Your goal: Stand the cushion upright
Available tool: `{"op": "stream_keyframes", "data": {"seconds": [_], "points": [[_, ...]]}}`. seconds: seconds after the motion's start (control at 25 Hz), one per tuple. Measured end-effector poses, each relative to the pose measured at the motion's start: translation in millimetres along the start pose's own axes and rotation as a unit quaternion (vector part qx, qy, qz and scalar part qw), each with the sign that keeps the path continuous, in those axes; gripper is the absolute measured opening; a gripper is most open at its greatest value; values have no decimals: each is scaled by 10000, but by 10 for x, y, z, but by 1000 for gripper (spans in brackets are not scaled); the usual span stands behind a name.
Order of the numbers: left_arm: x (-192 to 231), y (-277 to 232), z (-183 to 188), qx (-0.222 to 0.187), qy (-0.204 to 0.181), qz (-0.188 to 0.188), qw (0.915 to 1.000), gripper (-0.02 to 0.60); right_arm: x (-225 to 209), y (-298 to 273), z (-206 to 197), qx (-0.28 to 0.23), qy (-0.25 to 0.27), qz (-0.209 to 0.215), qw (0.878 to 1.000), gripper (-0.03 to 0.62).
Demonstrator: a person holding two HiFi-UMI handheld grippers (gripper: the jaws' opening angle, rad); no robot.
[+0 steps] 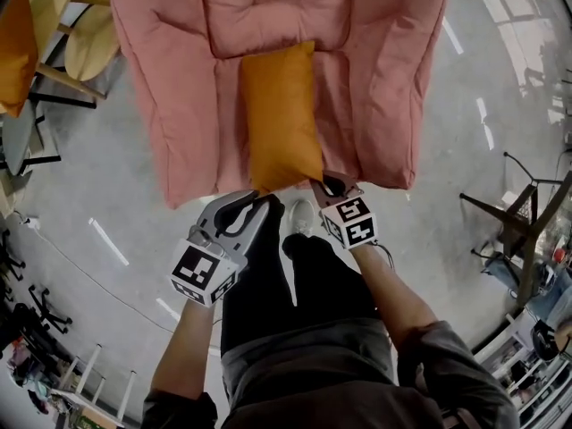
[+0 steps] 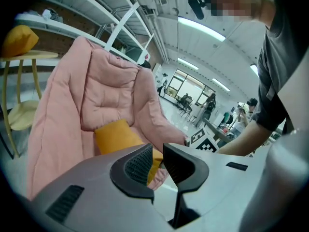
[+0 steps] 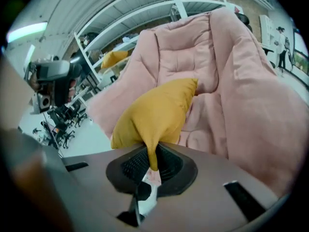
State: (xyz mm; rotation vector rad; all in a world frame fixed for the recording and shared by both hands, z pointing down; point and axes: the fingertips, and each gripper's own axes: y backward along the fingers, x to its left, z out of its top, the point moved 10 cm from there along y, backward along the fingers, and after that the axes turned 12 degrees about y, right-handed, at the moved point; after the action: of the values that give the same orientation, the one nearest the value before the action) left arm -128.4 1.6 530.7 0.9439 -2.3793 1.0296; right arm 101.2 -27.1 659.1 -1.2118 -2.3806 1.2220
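Note:
An orange cushion lies flat, lengthwise, on the seat of a pink padded chair. Its near end hangs over the seat's front edge. My right gripper is at the cushion's near right corner. In the right gripper view, that gripper is shut on a pinched corner of the cushion. My left gripper hovers at the near left corner. In its own view, the left gripper is open by a narrow gap, and the cushion shows beyond it, untouched.
A wooden stool and another orange cushion stand left of the chair. A metal frame stands on the grey floor at right. My legs and a shoe are just before the seat. White shelving rises behind the chair.

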Motion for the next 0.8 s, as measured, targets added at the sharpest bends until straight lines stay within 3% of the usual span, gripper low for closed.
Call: {"op": "stream_keyframes", "data": {"seconds": [0.2,0.48,0.8], "points": [[-125,280,607,-289,-80,-14,9995,72,-183,389,723,-802,-847,236,9929,26],[-274,520,1411,-695,-223,-39,9973,72,-298,667,1817,-1480,-970,796,9810,26],[-324,614,2108,-1085,-452,-182,9929,72,-471,732,2671,-1710,-1223,2076,9553,26]]}}
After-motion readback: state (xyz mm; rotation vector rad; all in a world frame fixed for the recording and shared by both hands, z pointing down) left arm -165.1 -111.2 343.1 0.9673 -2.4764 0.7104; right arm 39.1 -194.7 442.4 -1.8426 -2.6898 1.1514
